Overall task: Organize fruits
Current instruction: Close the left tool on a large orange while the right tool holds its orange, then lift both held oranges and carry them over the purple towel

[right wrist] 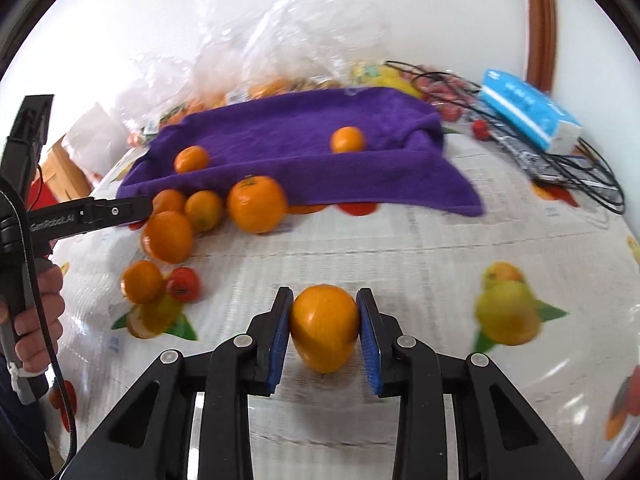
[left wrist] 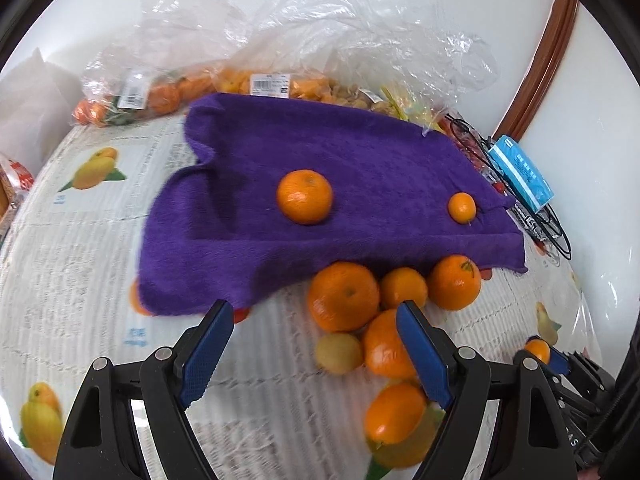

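Fruit-print tablecloth (right wrist: 420,248) under purple towel (right wrist: 296,140), white wall (right wrist: 120,20) behind.

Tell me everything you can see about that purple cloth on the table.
The purple towel is thick, fluffy and deep violet with a stitched hem. It lies spread but rumpled on the fruit-printed tablecloth, with its near left corner folded. Two oranges sit on it: a larger one near the middle, a smaller one toward the right. Loose oranges crowd against its near edge, and clear plastic bags of fruit border its far edge. No tongs touch it.
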`<action>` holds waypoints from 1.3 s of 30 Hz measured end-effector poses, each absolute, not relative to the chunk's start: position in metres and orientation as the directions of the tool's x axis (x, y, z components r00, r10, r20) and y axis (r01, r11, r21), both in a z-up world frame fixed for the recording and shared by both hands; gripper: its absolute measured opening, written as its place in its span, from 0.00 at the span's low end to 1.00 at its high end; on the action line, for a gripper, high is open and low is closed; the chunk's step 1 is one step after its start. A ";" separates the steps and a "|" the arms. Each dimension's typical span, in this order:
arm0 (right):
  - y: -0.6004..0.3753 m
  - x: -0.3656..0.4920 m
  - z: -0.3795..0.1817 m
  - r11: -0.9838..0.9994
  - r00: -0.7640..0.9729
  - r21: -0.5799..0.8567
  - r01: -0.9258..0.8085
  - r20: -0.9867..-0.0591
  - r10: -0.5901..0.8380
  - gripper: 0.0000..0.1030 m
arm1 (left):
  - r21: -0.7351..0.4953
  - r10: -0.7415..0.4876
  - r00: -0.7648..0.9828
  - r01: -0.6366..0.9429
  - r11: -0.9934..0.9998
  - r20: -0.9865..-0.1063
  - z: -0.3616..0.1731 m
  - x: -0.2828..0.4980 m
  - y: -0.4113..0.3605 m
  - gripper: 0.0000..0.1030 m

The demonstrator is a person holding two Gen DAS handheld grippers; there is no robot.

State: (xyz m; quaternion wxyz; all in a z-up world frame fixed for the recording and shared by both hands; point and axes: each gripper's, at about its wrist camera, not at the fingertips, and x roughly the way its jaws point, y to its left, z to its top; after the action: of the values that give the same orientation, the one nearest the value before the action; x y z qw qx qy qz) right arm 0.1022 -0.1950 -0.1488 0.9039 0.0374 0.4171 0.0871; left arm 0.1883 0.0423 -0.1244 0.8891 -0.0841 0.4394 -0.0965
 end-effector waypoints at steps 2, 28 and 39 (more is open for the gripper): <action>-0.204 0.101 -0.148 0.984 0.644 0.135 -0.113 -0.745 0.176 0.32 | -0.231 -0.233 0.589 0.081 0.970 -0.774 -0.126 0.195 0.037 0.75; -0.205 0.108 -0.159 0.990 0.636 0.076 -0.122 -0.759 0.137 0.32 | -0.253 -0.231 0.558 0.040 0.967 -0.797 -0.141 0.206 0.037 0.48; -0.212 0.105 -0.154 0.988 0.643 0.113 -0.102 -0.751 0.152 0.31 | -0.264 -0.237 0.574 0.037 0.964 -0.784 -0.132 0.196 0.043 0.40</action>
State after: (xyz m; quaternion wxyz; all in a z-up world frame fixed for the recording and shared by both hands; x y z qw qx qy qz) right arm 0.1046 -0.2122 -0.1537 0.9058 0.0300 0.4168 0.0702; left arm 0.1960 0.0429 -0.1323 0.8803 -0.1097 0.4549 -0.0780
